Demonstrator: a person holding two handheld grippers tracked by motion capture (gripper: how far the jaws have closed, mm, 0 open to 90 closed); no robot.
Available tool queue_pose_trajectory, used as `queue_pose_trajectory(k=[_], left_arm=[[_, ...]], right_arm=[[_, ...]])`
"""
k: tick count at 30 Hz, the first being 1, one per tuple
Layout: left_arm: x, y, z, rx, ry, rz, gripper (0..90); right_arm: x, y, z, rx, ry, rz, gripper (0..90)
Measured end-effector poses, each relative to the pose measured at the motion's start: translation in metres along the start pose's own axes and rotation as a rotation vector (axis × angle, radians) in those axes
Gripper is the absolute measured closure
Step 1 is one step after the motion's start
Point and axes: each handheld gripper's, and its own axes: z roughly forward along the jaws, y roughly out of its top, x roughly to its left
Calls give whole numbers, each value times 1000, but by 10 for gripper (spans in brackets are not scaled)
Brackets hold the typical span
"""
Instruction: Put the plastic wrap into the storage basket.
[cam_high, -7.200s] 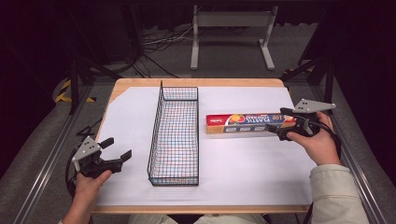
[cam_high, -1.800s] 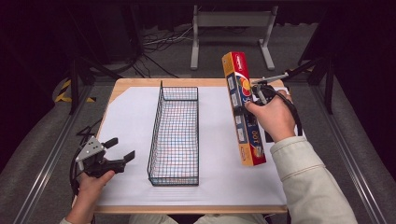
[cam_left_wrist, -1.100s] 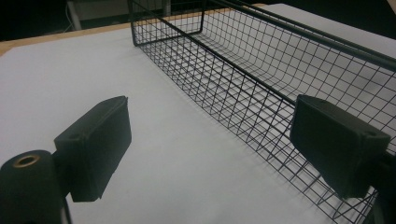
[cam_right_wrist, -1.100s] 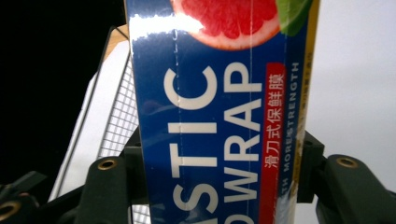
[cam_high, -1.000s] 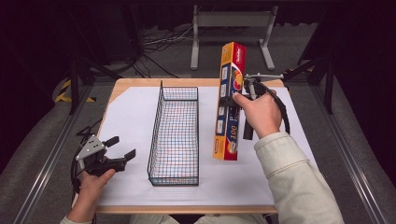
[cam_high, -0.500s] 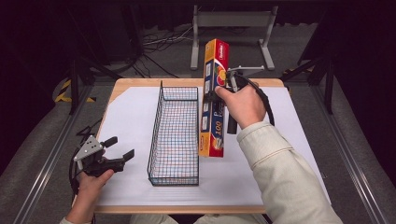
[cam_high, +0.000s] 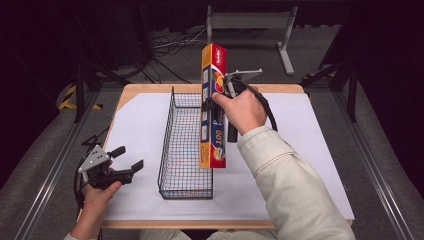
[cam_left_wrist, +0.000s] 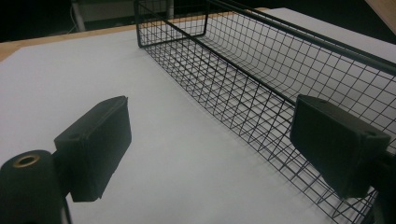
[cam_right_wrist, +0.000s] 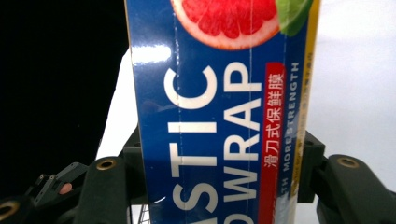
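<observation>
The right hand-held gripper (cam_high: 218, 96) is clamped on the long blue and orange cardboard plastic-wrap box (cam_high: 212, 107), held upright in the air just at the right rim of the black wire basket (cam_high: 185, 145) on the white-covered desk (cam_high: 310, 145). Lift done; lowering it in remains. The left hand-held gripper (cam_high: 125, 166) rests wide, holding nothing

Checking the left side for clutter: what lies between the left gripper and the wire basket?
Nothing: in the high view only bare white table separates the left gripper from the wire basket.
</observation>
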Motion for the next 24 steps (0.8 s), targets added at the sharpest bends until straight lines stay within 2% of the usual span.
queue_pose_trajectory(k=[8,12,18,24], left_arm=[[0,0,0,0,0,-2,134],[0,0,1,-2,-1,-3,134],[0,0,1,2,-1,0,134],[0,-1,1,-3,1,-3,134]], right_arm=[[7,0,15,32,7,9,420],[10,-2,24,71,1,8,419],[13,-3,34,83,-1,19,417],[14,-8,49,126,-12,23,416]])
